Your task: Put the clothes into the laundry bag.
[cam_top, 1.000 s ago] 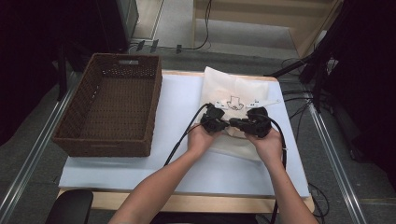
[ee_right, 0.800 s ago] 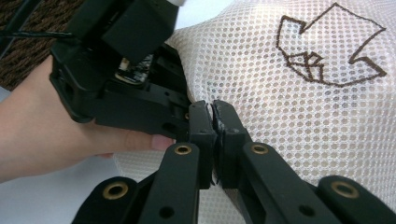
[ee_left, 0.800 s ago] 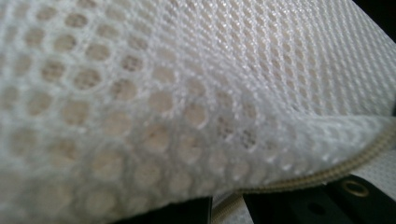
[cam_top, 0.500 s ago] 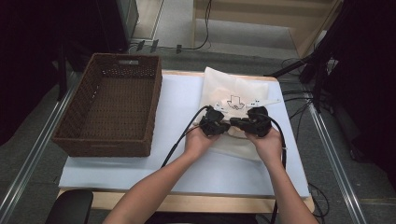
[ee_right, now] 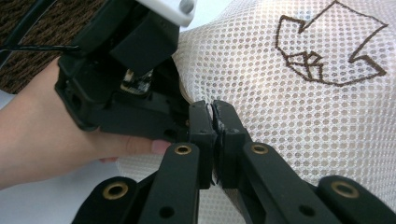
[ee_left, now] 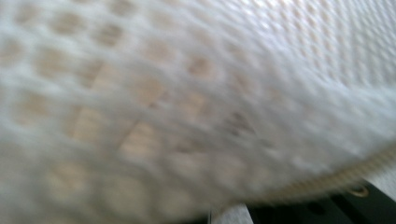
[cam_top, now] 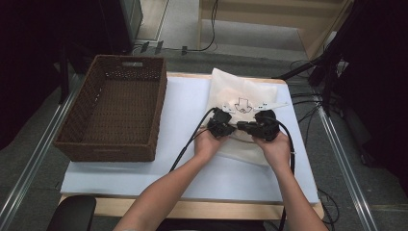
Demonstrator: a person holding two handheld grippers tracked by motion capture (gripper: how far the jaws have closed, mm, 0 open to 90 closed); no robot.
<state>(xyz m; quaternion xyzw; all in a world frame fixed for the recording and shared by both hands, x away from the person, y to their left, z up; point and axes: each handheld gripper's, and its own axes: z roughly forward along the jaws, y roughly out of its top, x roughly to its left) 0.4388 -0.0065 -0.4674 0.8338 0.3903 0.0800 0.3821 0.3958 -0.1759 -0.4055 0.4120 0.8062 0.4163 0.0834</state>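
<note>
The bench [cam_top: 144, 178] carries a wicker basket [cam_top: 115, 113], nothing in it, at 9 o'clock. At 3 o'clock lies a mesh bag [cam_top: 240, 96]. Left tool [cam_top: 222, 126] and right tool [cam_top: 246, 128] both clamp its fabric, tips meeting.

Black tool [ee_right: 212, 140], brass-ringed screw holes

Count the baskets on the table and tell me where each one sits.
1. A brown wicker basket sits on the left side of the table, apart from the white mesh bag on the right.
</note>
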